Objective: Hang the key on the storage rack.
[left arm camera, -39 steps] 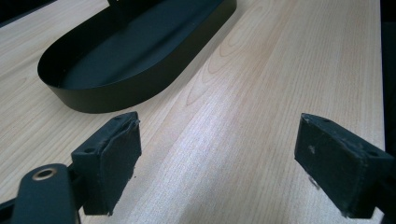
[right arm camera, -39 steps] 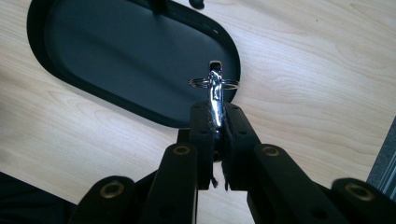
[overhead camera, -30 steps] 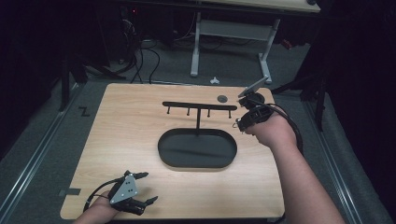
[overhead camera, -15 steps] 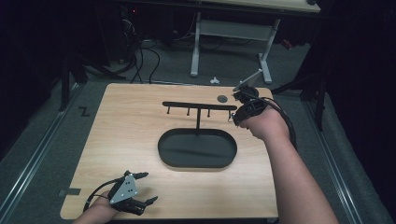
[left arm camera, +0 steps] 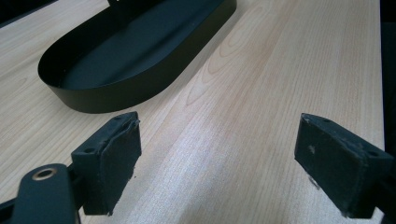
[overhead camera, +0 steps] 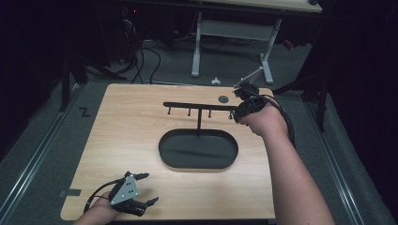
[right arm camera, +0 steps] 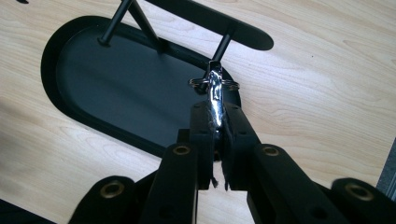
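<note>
Right gripper view: shiny metal clasp (right arm camera: 215, 100) pinched flat between the closed jaws of the right gripper (right arm camera: 215, 123), its split ring (right arm camera: 214, 83) poking out at 12 o'clock and meeting the tip of the end peg (right arm camera: 223, 44) under the black hanger bar (right arm camera: 210, 21). Impossible to tell whether threaded onto the peg or just short of it. Directly below, the rim of the oval black tray (right arm camera: 116, 79) forming the stand's base.

Seen from the high view, right gripper (overhead camera: 244, 105) at about 1 o'clock from the tray, at the bar's right-hand end, with a small dark disc (overhead camera: 223, 99) on the wooden table (overhead camera: 131, 131) just beyond at 12 o'clock. Left gripper (overhead camera: 148, 188) parked at 7 o'clock near the table's front edge, jaws spread wide and holding nothing, well apart from the stand.

Probable hazards from here: a missed peg through a small ring meeting a thin tip, ending in a drop into the tray or onto the table on release; a smooth clasp twisting or sliding in a narrow pinch; a sideways nudge on the bar's far end, rocking or shifting a stand with no steadying from the idle left gripper.
</note>
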Demonstrator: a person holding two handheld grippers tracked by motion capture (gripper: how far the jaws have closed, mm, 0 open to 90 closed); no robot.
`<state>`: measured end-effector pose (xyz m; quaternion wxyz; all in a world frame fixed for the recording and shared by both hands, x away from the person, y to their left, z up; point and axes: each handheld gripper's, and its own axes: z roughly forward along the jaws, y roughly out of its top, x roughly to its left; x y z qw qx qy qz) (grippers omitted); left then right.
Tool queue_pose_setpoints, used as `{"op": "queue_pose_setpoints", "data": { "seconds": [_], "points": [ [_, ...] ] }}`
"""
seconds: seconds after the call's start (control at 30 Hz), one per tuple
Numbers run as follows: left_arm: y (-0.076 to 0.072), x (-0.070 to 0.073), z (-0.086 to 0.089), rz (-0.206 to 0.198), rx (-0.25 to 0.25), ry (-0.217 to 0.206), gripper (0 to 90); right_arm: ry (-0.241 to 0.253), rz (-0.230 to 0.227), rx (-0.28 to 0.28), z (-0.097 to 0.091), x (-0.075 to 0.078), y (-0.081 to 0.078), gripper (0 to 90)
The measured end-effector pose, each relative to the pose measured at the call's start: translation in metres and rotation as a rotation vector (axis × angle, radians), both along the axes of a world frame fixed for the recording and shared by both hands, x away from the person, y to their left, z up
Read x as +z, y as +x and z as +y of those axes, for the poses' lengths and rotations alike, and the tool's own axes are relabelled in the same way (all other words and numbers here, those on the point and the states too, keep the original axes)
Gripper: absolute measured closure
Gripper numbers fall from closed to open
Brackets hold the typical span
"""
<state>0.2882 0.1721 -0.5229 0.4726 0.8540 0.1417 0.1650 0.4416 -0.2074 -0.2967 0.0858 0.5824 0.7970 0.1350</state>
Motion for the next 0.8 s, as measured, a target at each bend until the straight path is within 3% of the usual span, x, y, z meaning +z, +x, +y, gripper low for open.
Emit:
{"op": "queue_pose_setpoints", "data": {
  "seconds": [0.5,0.8],
  "points": [
    [0.0,0.0,0.0,0.003,-0.002,0.002,15.1,0.005,-0.013,-0.026,-0.004,-0.002,0.01,84.0],
    [0.0,0.0,0.0,0.001,0.0,0.0,15.1,0.016,-0.001,-0.04,-0.008,-0.014,0.015,83.9]
  ]
}}
